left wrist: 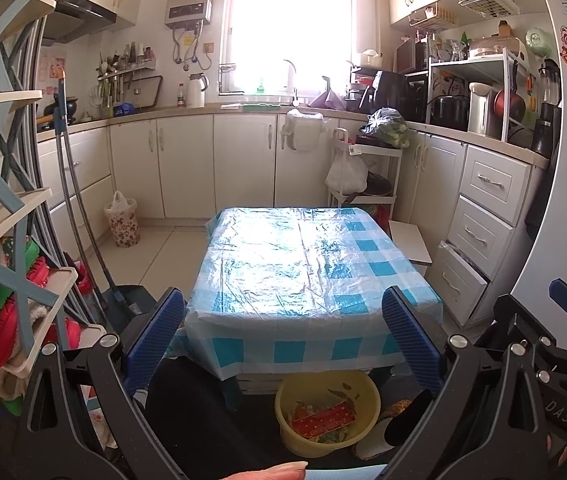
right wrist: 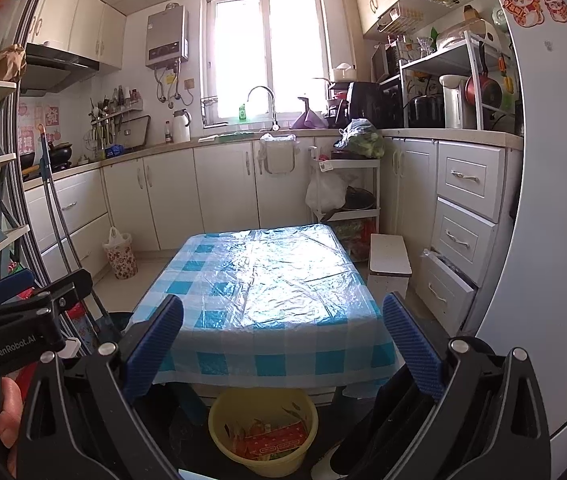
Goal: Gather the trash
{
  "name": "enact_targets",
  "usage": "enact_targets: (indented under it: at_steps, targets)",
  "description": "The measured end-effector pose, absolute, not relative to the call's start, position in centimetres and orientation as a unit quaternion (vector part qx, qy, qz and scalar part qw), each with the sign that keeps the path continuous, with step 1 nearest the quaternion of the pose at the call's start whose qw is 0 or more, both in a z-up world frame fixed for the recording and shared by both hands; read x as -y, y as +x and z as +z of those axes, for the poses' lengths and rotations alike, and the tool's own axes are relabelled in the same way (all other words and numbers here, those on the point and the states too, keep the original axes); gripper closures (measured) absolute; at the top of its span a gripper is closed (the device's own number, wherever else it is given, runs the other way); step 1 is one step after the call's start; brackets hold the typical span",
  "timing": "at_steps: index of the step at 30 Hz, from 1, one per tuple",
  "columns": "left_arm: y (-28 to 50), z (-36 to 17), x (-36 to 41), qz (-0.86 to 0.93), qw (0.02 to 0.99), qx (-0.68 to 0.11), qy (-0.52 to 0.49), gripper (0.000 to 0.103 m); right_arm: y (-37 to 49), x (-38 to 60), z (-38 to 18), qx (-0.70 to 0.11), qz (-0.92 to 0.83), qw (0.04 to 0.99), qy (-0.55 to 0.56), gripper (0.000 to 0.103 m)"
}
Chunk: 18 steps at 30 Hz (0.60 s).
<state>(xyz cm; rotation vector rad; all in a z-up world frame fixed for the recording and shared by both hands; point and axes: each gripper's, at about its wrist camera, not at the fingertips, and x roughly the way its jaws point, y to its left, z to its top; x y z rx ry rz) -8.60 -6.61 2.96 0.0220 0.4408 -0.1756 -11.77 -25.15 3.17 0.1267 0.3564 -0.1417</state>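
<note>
Yellow basin (left wrist: pixel 325 412) with red wrapper (left wrist: pixel 325 420) trash sits on floor under table (left wrist: pixel 303 264) front edge, below both claws. Left gripper (left wrist: pixel 283 340) and right gripper (right wrist: pixel 283 344) spread wide, empty. Neither clearly nearer.

Cramped kitchen, both tools held wide open w/ nothing between their fingers. Straight ahead the checked-cloth counter (left wrist: pixel 303 264) fills the middle of the room; its top is bare, open to a reach from above. Below its near edge a yellow basin (left wrist: pixel 325 412) of scraps sits on the floor, open from above. Left side pinched by a shelf rack (left wrist: pixel 7 208) & leaning mop handles (left wrist: pixel 71 184). Right side hemmed by a fridge door (right wrist: pixel 555 208), a white stool (right wrist: pixel 389 262) & a drawer (right wrist: pixel 445 288) hanging ajar.
</note>
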Motion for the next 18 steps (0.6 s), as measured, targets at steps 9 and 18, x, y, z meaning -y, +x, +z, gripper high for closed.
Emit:
enact_targets:
  at_steps: [9, 18]
  targets:
    - [-8.77, 3.15, 6.5, -0.086, 0.972, -0.217, 0.011, 0.007, -11.77, 24.89, 3.48, -0.175, -0.069, 0.98, 0.058, 0.007]
    - [-8.82, 3.28, 6.35, -0.085, 0.973, -0.216, 0.011, 0.007, -11.64, 24.7, 3.53, -0.18, -0.07, 0.98, 0.057, 0.007]
